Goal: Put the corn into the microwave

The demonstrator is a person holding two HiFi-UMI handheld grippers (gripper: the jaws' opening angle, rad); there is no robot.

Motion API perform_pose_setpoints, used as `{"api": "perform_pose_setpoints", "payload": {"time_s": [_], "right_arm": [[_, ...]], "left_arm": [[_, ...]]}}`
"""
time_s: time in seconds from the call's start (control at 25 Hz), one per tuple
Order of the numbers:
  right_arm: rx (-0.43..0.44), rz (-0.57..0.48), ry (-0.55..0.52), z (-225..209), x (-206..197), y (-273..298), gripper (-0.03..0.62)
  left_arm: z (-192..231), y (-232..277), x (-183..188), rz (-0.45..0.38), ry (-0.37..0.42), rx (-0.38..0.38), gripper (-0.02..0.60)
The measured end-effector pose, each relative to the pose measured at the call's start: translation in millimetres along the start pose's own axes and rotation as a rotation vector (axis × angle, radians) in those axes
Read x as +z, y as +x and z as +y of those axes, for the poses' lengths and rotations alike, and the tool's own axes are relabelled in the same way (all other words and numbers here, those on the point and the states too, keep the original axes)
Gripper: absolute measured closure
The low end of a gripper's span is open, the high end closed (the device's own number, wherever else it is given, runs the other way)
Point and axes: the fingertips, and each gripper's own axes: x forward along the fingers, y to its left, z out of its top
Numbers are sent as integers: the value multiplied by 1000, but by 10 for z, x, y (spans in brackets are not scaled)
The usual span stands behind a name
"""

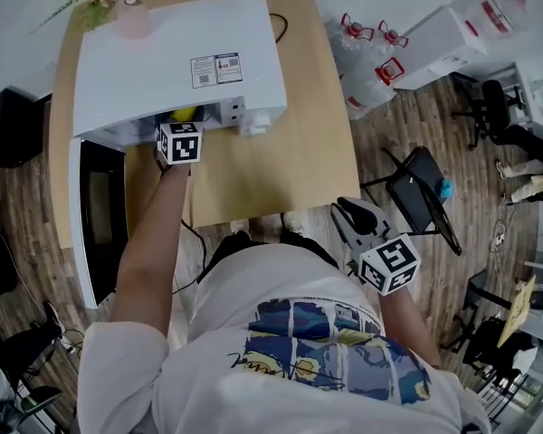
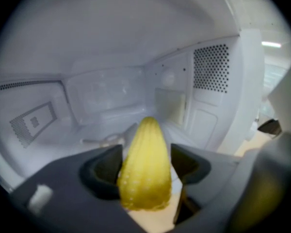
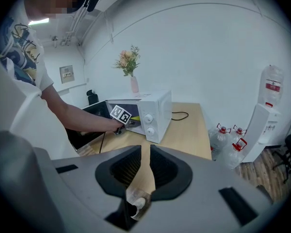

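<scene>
Had the left tool (image 2: pixel 146 148) deep inside the microwave (image 1: pixel 172 61) on the worktop (image 1: pixel 281 161), jaws spread wide on either side of the corn (image 2: pixel 145 174). Saw a gap between the corn and the right jaw, so judged the cob not pinched, though could not rule out a brush against the left jaw. Found the corn pointing tip-first toward the back wall, seemingly resting low in the cavity. Held the right tool (image 3: pixel 144 149) well apart from the microwave, near the body, all but pressed together and empty. Needed, for a clean finish, to hold the left jaws wide and draw straight back along the cob's own line, without lifting or twisting, lest a jaw drag it out over the sill. Needed also to clear the open door (image 1: pixel 95 224) before swinging it shut.
</scene>
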Motion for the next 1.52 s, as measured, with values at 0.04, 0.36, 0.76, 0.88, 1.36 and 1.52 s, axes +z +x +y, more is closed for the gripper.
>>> {"api": "perform_pose_setpoints", "payload": {"time_s": [0.04, 0.36, 0.76, 0.88, 1.36, 1.52], "right_arm": [[0, 4, 6, 10, -30, -11, 540], [17, 25, 21, 89, -152, -47, 540], [129, -1, -76, 84, -76, -70, 543], [169, -14, -103, 44, -88, -158, 549], [329, -37, -186, -66, -425, -648, 583], [383, -32, -208, -87, -602, -833, 583]], "left_arm": [[-2, -18, -7, -5, -5, -4, 264], [69, -258, -10, -55, -64, 9, 239], [-124, -921, -295, -68, -213, 30, 241], [-292, -1155, -418, -61, -318, 6, 271], [-1388, -2168, -831, -46, -494, -77, 572], [-1872, -2503, -827, -50, -458, -139, 572]]}}
